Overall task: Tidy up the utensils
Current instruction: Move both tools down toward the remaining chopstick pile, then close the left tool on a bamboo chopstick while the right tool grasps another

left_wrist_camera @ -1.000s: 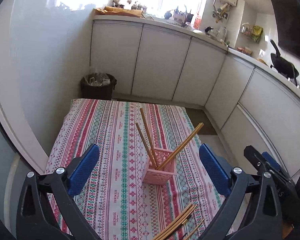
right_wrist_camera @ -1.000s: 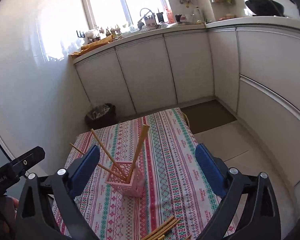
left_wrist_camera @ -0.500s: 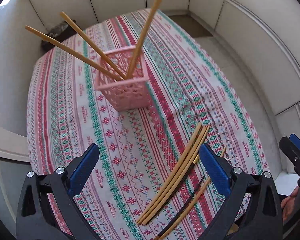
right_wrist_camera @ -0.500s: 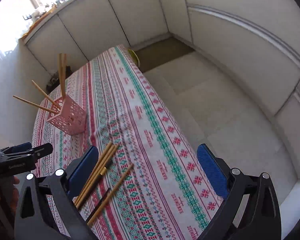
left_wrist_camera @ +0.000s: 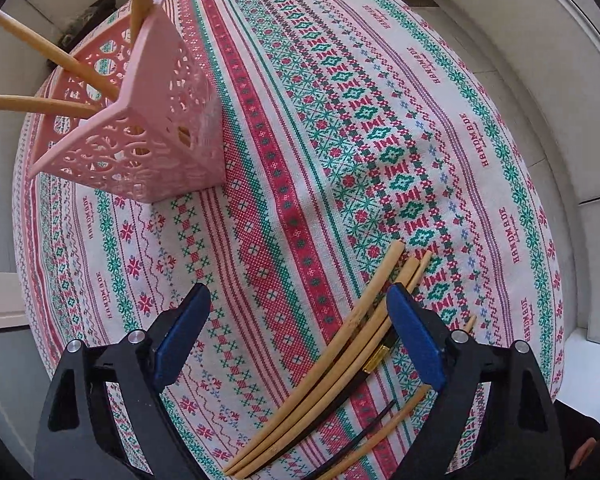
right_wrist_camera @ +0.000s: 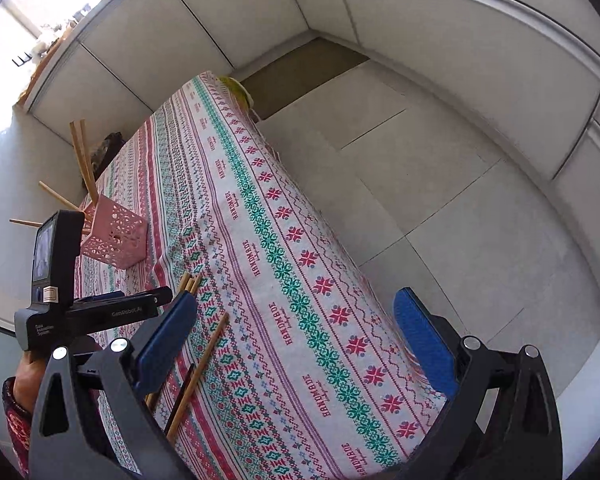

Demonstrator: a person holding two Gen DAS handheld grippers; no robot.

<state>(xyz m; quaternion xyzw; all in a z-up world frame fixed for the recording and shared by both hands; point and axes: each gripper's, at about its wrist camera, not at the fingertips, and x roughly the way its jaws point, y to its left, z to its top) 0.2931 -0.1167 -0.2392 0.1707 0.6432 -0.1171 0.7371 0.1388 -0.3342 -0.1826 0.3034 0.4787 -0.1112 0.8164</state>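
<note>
Left wrist, chopsticks (left_wrist_camera: 340, 354) between left gripper (left_wrist_camera: 298, 320) fingers

Patterned tablecloth (right_wrist_camera: 300, 280) w/ "HANDMADE" print, white cabinets (right_wrist_camera: 440, 20), tiled floor (right_wrist_camera: 440, 200), bright window (right_wrist_camera: 20, 4)

Table covered by a patterned tablecloth (left_wrist_camera: 340, 128); pink basket (left_wrist_camera: 148, 136) placed upper left, loose chopsticks (left_wrist_camera: 340, 356) laid lower centre.

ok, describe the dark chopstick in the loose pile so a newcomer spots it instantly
On the striped tablecloth, look at the loose chopsticks lying near the left gripper, away from the pink holder. The black chopstick lies among them, the only one with a gold band; the rest are pale bamboo.
</note>
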